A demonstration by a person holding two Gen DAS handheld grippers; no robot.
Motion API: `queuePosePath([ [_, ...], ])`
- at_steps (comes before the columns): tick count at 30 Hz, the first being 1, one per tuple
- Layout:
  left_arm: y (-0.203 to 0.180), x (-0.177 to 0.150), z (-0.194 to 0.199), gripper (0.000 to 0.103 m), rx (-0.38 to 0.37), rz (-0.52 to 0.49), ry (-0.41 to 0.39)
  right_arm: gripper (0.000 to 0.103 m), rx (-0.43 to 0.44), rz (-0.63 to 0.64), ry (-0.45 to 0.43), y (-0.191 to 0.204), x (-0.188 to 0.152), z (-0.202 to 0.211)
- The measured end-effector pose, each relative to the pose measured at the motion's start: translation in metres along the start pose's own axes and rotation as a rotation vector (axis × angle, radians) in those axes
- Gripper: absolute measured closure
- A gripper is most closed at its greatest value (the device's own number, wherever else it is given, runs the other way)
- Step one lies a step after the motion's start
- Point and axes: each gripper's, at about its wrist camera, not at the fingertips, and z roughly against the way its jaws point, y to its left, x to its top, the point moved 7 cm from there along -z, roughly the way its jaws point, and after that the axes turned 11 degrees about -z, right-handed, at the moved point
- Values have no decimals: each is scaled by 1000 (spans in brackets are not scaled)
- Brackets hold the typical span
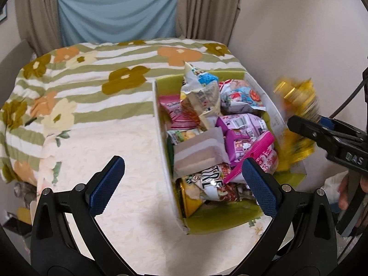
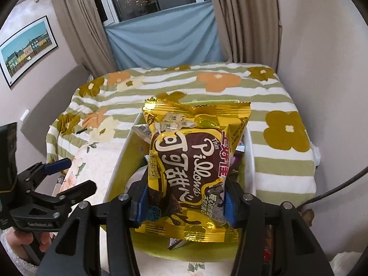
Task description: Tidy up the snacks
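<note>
The right gripper [image 2: 185, 203] pinches a shiny gold-and-brown foil snack bag [image 2: 192, 161] by its lower half between blue pads, holding it upright above the green-lined white cardboard box [image 1: 161, 124] crammed with mixed snack packets. The left gripper [image 1: 184, 184] hovers with fingers spread wide over the box's near left corner, beside bare cream quilted bedding [image 1: 115, 161]. The bag reads "Thin Pillows" among Chinese characters.

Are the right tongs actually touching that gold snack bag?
Touching. The right wrist view shows the right tongs with both blue pads pressed against the gold snack bag.
</note>
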Motion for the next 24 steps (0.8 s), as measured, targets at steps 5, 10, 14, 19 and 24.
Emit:
queuePosePath([
  [5,0,-16,-8,2,-1,23,35,3,19,-17,-32,-11,-10,-4],
  [10,-4,-32,-19,2,-19,48,71,3,1,-35,13,-27,-26,-13],
  [14,-5,-36,-15,2,-24,50,70,3,-9,-36,8,-33,-32,-11],
  [19,1,-28,19,2,1,24,4,3,-14,-24,-31,-20,-30,8],
  [24,18,-23,79,2,45,4,-97,3,-9,-1,-117,11,-26,46],
])
